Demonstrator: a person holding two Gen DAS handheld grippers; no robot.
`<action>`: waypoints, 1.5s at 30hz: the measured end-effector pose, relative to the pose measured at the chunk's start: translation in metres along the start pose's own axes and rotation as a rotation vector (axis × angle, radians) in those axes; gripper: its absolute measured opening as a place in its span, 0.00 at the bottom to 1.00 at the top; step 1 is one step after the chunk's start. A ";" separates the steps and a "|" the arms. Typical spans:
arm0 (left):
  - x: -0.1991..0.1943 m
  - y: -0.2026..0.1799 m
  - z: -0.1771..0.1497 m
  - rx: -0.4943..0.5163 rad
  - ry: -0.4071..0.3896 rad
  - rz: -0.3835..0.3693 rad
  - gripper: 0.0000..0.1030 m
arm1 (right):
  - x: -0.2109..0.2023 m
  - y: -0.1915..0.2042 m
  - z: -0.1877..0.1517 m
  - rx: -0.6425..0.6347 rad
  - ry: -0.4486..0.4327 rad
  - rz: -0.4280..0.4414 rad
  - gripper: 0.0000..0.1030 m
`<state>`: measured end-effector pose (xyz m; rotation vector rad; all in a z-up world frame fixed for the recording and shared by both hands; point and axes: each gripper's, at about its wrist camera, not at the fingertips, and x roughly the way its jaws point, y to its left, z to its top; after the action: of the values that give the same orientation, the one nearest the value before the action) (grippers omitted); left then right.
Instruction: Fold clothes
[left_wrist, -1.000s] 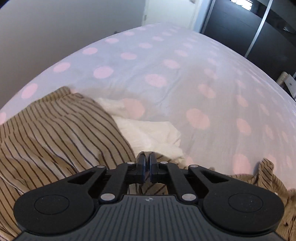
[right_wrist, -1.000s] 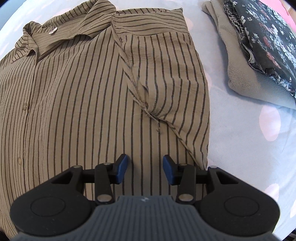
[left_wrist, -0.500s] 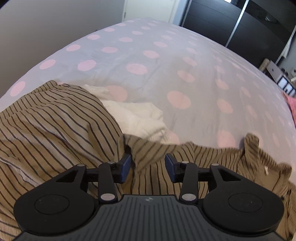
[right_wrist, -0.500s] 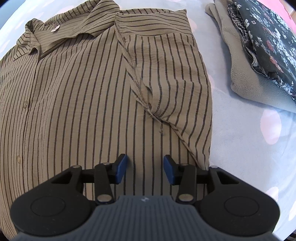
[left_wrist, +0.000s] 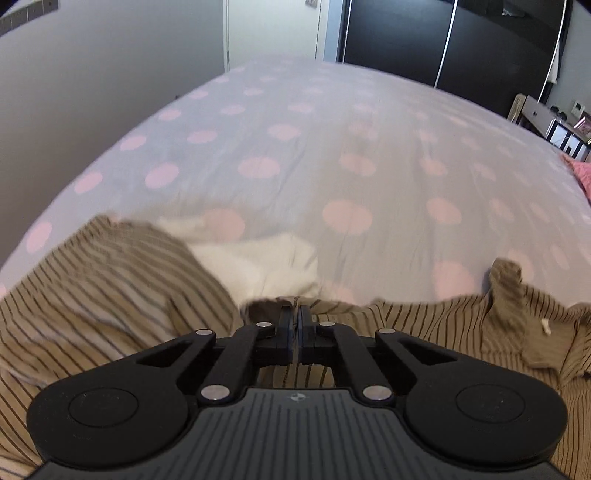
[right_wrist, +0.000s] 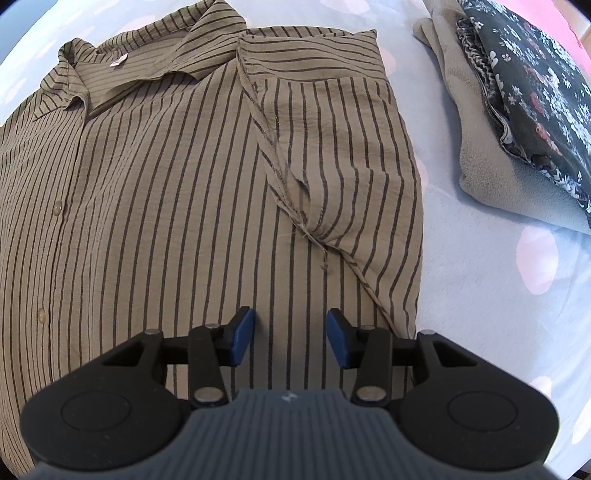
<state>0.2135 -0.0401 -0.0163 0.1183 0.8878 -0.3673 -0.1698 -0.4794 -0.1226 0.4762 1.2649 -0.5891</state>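
left wrist view, going left to right: we see the striped shirt (left_wrist: 110, 295) bunched on the left of the bed (left_wrist: 314, 155), a white garment (left_wrist: 258, 266) lying just behind it, partly under the stripes. left gripper (left_wrist: 294, 321) has its jaws pressed together, pinching an edge of the striped shirt at the tips; fabric there is blurred. to the right the shirt collar (left_wrist: 509, 295) stands up a bit

right wrist view, left to right: striped shirt (right_wrist: 166, 203) lies flat on the bed (right_wrist: 480, 295), button row on the left, collar (right_wrist: 129, 62) at top, one sleeve (right_wrist: 343, 155) folded in over the body on the right side. right gripper (right_wrist: 290, 334) hovers over the lower hem area, jaws spread, nothing between them but the shirt below, we can't tell if the tips touch it. far right, well apart from the shirt: a grey folded garment (right_wrist: 491, 166) with a dark floral one (right_wrist: 528, 85) stacked on it
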 end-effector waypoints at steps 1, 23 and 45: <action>-0.004 -0.002 0.006 -0.001 -0.016 -0.003 0.01 | 0.000 0.000 0.000 0.000 -0.001 0.000 0.46; 0.007 -0.209 -0.002 0.167 0.148 -0.317 0.01 | -0.023 0.002 -0.002 -0.009 -0.058 0.045 0.46; 0.024 -0.219 -0.029 0.274 0.347 -0.450 0.53 | -0.025 0.009 -0.004 -0.034 -0.059 0.057 0.47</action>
<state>0.1267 -0.2432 -0.0420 0.2412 1.2046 -0.9089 -0.1719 -0.4660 -0.0988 0.4616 1.2000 -0.5291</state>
